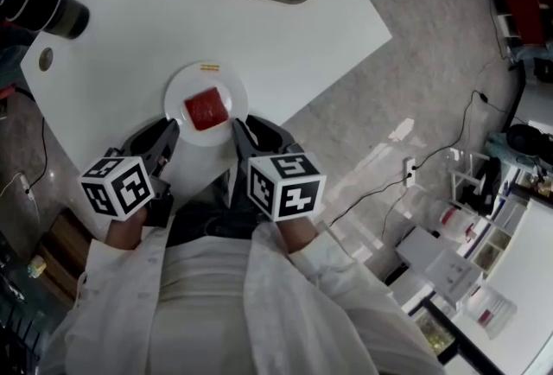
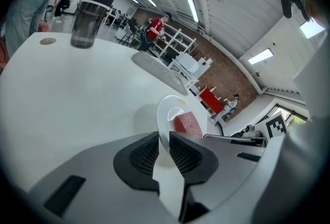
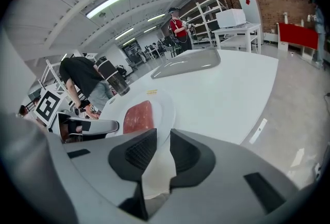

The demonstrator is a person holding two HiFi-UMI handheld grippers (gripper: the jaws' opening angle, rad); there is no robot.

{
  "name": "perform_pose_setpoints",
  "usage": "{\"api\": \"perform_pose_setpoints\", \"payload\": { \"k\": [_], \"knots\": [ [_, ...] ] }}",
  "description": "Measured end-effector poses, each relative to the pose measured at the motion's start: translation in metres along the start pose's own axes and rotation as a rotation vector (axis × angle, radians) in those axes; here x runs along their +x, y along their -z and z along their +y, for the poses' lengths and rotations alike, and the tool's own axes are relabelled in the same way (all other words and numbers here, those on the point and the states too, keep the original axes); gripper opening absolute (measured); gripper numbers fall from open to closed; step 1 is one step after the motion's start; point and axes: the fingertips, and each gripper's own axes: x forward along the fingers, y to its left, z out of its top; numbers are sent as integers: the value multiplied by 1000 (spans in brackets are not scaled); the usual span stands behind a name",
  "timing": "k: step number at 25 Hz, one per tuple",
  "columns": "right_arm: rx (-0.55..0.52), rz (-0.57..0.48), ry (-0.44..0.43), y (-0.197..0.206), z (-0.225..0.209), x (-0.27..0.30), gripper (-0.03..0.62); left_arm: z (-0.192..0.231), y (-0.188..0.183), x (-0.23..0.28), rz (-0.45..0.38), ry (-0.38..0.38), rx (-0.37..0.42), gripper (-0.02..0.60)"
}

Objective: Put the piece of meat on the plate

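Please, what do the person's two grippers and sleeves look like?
The left gripper and the right gripper have grey bodies and dark ribbed pads. Each carries a white cube with black square markers. The sleeves are white.

red meat (image 1: pixel 207 109), white plate (image 1: pixel 177 90), white table (image 1: pixel 130 28) (marker cubes (image 1: pixel 118 185) black-and-white squares).

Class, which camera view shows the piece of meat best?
The head view: it looks down on the meat, showing its whole square top. The left gripper view catches it low, partly behind the rim of the plate; the right gripper view shows it flattened at a shallow angle.
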Motion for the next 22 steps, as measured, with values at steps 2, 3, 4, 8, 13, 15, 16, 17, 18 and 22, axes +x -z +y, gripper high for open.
{"api": "perform_pose_setpoints", "payload": {
  "k": [2, 3, 4, 8, 13, 15, 16, 17, 18, 22],
  "knots": [
    [-13, 4, -11, -4, -2, 0, 89, -3, -3, 0, -12, -8, 2, 66],
    [-20, 8, -18, -5, -3, 1, 89, -4, -3, 0, -19, -15, 2, 66],
    [-28, 12, -25, -7, -5, 2, 89, -5, -3, 2, -27, -23, 2, 66],
    [-61, 19, -51, -29, -21, 3, 89, -18, -16, 15, -65, -49, -16, 66],
    [-90, 40, -71, -68, -52, 12, 89, -35, -45, 46, -84, -65, -44, 66],
    [-97, 41, -75, -84, -65, 18, 89, -40, -58, 61, -95, -71, -47, 66],
    [-99, 40, -79, -92, -72, 20, 89, -43, -65, 69, -101, -73, -48, 66],
    [-101, 39, -82, -102, -80, 23, 89, -47, -73, 78, -107, -76, -48, 66],
    [-103, 39, -86, -111, -88, 25, 89, -51, -80, 87, -111, -79, -48, 66],
    [-102, 50, -108, -138, -110, 35, 89, -56, -104, 114, -119, -89, -48, 66]
  ]
}}
